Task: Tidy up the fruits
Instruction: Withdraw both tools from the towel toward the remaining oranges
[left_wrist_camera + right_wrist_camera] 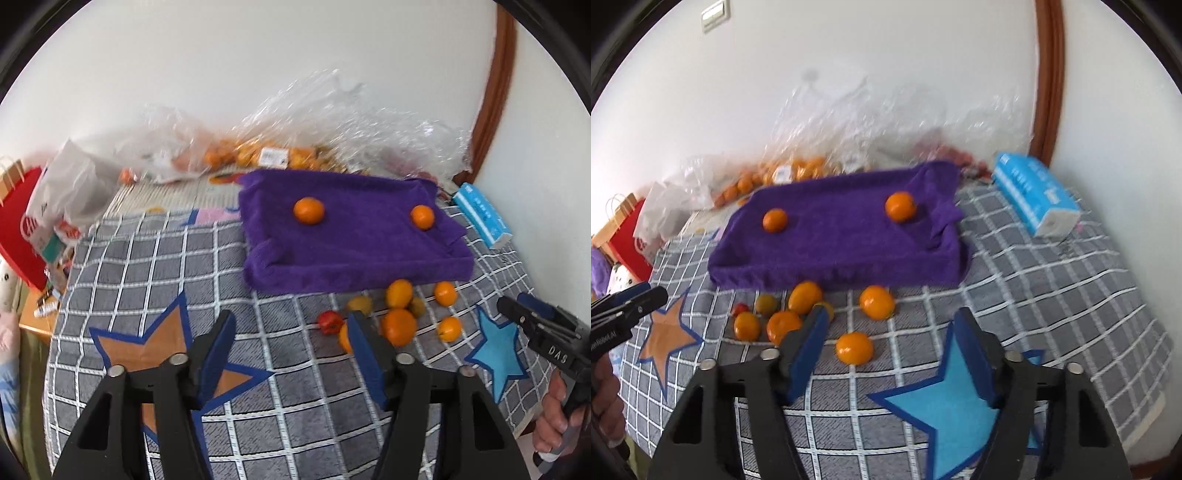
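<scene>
A cluster of loose fruit, mostly oranges (876, 302) with a small red fruit (330, 322) and a greenish one (766, 303), lies on a grey checked cloth (1052, 295) covering the surface, just in front of a purple towel-lined tray (354, 266). Two more oranges (309, 210) sit apart from each other inside the tray.

The right gripper (890, 325) points down at the cluster with its blue-padded fingers (975, 354) spread apart and nothing held. One orange (854, 348) lies on the cloth between the fingers, nearer the left one, untouched. The left fingertip overlaps the edge of the cluster in the right wrist view.

The left gripper (291, 328) hovers at the left side of the cluster, its fingers (218, 350) also apart and gripping nothing. One fingertip stands in front of an orange (344, 338); whether it touches is unclear. A hand (554, 417) holds the right gripper's handle.

Behind the tray lie crumpled clear plastic bags (332, 122) with more oranges inside. A blue tissue pack (1034, 194) sits to the right of the tray, against a white wall (886, 55).
</scene>
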A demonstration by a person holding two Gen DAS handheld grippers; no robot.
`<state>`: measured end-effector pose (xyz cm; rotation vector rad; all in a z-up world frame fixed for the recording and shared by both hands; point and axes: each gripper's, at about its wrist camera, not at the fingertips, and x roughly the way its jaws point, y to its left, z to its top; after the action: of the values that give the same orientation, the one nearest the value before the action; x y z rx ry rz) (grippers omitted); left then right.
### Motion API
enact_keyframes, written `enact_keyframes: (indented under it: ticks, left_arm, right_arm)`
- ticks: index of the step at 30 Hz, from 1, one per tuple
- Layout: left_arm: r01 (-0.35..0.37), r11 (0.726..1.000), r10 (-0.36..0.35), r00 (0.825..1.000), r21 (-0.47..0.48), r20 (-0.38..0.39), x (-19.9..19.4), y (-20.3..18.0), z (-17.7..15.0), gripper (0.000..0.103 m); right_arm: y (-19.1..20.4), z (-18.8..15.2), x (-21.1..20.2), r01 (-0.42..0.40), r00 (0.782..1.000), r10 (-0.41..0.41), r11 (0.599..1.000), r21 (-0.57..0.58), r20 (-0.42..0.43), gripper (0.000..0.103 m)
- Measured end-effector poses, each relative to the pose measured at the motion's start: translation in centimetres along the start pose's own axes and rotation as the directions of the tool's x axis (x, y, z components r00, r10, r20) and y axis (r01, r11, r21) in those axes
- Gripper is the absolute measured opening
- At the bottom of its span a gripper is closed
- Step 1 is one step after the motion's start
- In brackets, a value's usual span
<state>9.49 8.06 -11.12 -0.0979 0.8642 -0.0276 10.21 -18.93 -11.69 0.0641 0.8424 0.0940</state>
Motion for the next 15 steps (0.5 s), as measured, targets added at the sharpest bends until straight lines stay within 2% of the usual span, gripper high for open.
enact_keyframes:
  ticks: [5, 15]
  left_arm:
    - [-0.006, 1.0, 0.005, 0.999, -0.026, -0.041, 1.8, 1.5, -0.8, 0.066]
    - [0.044, 0.998, -0.048, 0.996, -0.047, -0.078, 3.5, 2.2, -1.7, 0.066]
  right_arm:
    - [1.2, -1.7, 3.2, -0.038, 0.997, 0.037, 0.999, -0.016, -0.069, 0.055]
    - [2.3, -3.0, 7.4, -0.062, 0.988, 0.057, 0.997, -0.035, -0.144, 0.052]
